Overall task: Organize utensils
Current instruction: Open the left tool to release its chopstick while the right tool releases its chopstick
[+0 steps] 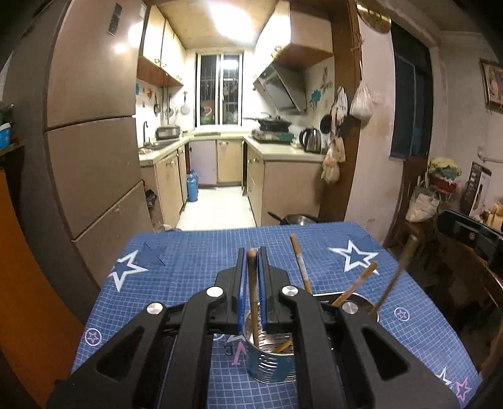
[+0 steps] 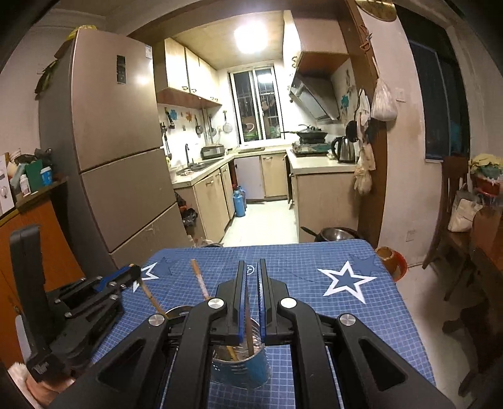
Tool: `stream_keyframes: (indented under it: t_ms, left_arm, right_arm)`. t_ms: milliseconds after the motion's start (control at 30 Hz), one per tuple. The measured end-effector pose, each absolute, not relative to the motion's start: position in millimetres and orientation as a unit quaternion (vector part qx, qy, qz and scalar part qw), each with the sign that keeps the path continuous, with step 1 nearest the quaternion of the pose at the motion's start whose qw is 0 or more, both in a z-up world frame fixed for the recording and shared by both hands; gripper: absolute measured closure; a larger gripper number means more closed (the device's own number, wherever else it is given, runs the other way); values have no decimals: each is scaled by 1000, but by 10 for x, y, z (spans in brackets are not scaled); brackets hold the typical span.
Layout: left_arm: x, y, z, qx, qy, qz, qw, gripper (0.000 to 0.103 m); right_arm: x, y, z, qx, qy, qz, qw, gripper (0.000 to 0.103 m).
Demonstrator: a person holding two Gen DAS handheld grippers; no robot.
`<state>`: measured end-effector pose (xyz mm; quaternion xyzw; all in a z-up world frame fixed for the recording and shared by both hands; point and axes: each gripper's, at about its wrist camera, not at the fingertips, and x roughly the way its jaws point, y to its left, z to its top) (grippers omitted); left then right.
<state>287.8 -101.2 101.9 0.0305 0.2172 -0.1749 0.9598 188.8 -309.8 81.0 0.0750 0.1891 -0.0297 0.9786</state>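
The left gripper (image 1: 252, 254) clamps a chopstick (image 1: 252, 283) standing in a tin (image 1: 270, 361) at its six o'clock. The right gripper (image 2: 251, 267) clamps another chopstick (image 2: 248, 321) over its own tin (image 2: 242, 368), on the blue table (image 2: 314, 261).

A wooden chopstick (image 1: 252, 289) stands upright, its lower end in a shiny tin can (image 1: 270, 361); another chopstick (image 2: 249, 327) stands in a second can (image 2: 242, 368).

Ceiling light (image 1: 232, 19) blows out in both views, glare on fridge door (image 1: 94, 63). Foreground dimmer. Heavy fisheye bending, dark vignette corners, slight motion blur.
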Motion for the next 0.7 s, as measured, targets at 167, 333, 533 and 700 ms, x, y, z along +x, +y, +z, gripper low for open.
stream_keyframes:
  t_ms: [167, 333, 533, 700]
  left_arm:
    - [2565, -527, 1416, -32, 157, -162, 974, 97]
    - [2071, -50, 1692, -45, 106, -143, 983, 97]
    - [1397, 274, 1456, 9, 117, -150, 982, 97]
    - [823, 343, 772, 97, 185, -172, 963, 97]
  right_arm:
    - [1477, -3210, 931, 61, 162, -32, 984, 96]
    - [921, -3266, 817, 33, 170, -26, 985, 96]
    - [52, -3216, 398, -12, 214, -6, 977, 95]
    - [-611, -3014, -119, -24, 262, 18, 965, 95]
